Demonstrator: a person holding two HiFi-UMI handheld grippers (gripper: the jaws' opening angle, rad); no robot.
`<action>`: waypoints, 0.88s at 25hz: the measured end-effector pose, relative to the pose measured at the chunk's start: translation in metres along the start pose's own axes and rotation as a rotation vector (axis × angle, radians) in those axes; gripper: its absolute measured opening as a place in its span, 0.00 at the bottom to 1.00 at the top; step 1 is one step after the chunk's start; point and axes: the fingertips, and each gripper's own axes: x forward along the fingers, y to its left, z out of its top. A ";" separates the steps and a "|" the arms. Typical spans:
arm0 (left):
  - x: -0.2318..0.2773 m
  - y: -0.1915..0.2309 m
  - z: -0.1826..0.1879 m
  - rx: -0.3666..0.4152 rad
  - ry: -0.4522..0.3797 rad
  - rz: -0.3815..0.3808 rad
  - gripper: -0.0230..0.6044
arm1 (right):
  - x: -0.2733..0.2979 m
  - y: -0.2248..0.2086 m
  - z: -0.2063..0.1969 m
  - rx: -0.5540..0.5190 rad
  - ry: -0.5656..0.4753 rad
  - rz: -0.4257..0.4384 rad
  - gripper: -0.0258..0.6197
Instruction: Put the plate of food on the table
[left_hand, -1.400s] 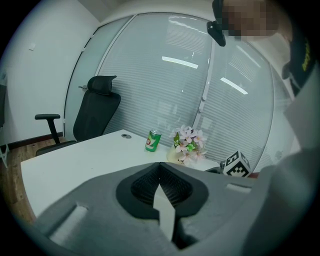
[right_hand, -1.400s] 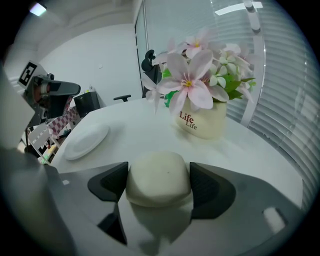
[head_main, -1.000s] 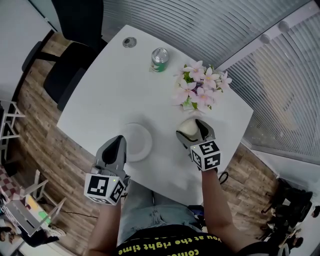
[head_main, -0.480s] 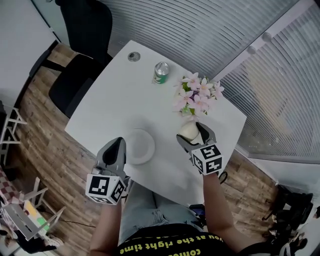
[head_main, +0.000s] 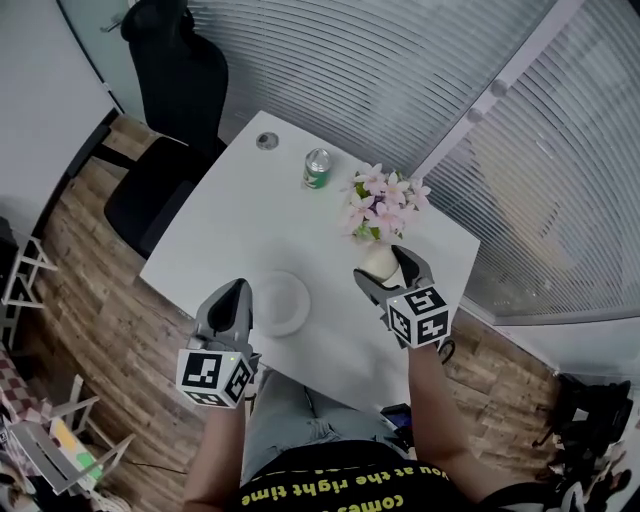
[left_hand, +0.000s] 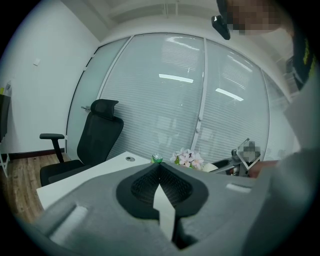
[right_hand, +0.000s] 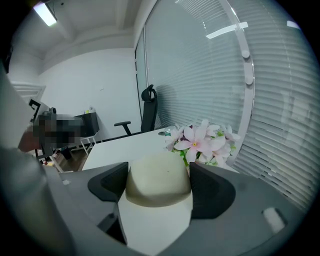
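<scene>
Right gripper (head_main: 383, 268) carries bun (head_main: 376, 261) higher now

A white table (head_main: 250, 200) with rounded corners stands on a floor of brown wood planks (head_main: 90, 290), a small round cable hole (head_main: 266, 141) near its far edge. A black office chair (head_main: 185, 70) with a high back is drawn up just beside it. Behind both runs a glass wall covered with pale slatted blinds (head_main: 350, 60), split by a white post (head_main: 490, 95); a plain white wall (head_main: 50, 60) meets it on the left. A strip light (right_hand: 46, 15) glows on the ceiling. A dark heap (head_main: 590, 410) in the near corner may be bags.
</scene>
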 end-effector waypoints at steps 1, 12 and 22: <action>-0.002 -0.001 0.002 0.002 -0.004 -0.002 0.04 | -0.003 0.001 0.003 0.000 -0.007 -0.003 0.65; -0.008 -0.008 0.025 0.030 -0.057 -0.021 0.04 | -0.027 -0.004 0.032 -0.008 -0.048 -0.020 0.65; -0.013 -0.006 0.036 0.047 -0.077 -0.014 0.04 | -0.035 0.008 0.051 -0.023 -0.082 0.000 0.65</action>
